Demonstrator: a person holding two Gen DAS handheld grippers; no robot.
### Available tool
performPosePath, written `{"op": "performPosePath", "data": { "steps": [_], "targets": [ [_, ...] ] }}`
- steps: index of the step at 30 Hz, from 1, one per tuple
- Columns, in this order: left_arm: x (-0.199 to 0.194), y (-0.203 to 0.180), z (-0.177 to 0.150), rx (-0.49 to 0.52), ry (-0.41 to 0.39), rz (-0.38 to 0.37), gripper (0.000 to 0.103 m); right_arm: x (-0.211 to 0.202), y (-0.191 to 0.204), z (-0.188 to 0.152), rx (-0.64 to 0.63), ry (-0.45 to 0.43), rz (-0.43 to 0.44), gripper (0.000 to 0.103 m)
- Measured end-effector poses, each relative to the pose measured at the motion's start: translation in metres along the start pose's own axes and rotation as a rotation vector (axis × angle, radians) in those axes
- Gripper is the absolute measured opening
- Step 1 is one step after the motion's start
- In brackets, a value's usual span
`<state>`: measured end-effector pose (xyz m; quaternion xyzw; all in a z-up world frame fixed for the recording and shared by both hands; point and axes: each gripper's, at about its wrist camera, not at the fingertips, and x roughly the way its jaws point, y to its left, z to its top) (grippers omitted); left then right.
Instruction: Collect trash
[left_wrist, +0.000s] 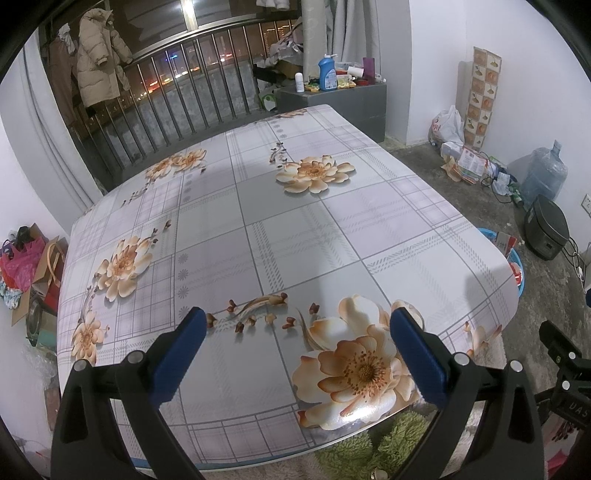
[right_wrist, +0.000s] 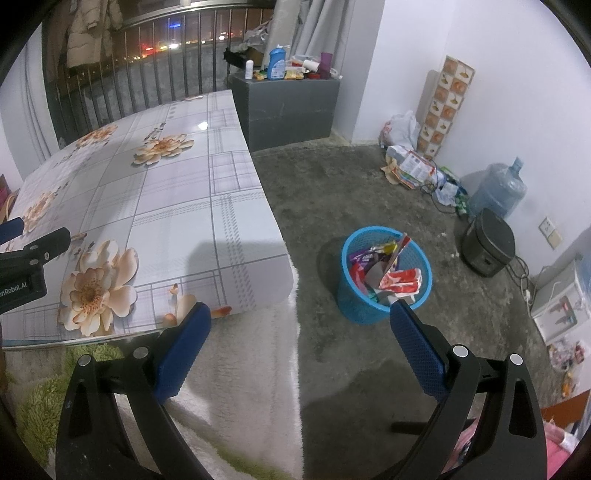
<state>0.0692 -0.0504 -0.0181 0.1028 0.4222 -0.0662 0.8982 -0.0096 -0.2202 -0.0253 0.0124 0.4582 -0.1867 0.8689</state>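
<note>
Both left tongs (left_wrist: 297, 325) and right tongs (right_wrist: 301, 319) gape wide, empty. Crumpled foil wrappers (right_wrist: 388, 269), light, soft and slippery, fill the blue mesh plastic basket (right_wrist: 354, 306) on the floor beyond the floral-clothed counter's (right_wrist: 177, 206) near right corner; pinch a protruding edge.

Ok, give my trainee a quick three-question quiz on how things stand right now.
1. True or false: the left hand-held gripper holds a wrapper.
2. Where does the blue basket stand? A on the table, B on the floor beside the table, C on the grey cabinet.
3. What fills the basket?

Key: 1 false, both the left and the right hand-held gripper are open and hold nothing. 2 B; the table top shows only its flowered cloth. 3 wrappers and other packaging.
</note>
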Motion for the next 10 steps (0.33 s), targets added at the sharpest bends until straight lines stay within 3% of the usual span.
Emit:
{"op": "performPosePath", "data": {
  "steps": [10],
  "targets": [
    [0.0003, 0.0005, 0.0004, 0.0, 0.001, 0.0, 0.097, 0.0006, 0.0003, 0.0003, 0.0, -0.001, 0.001, 0.093]
  ]
}}
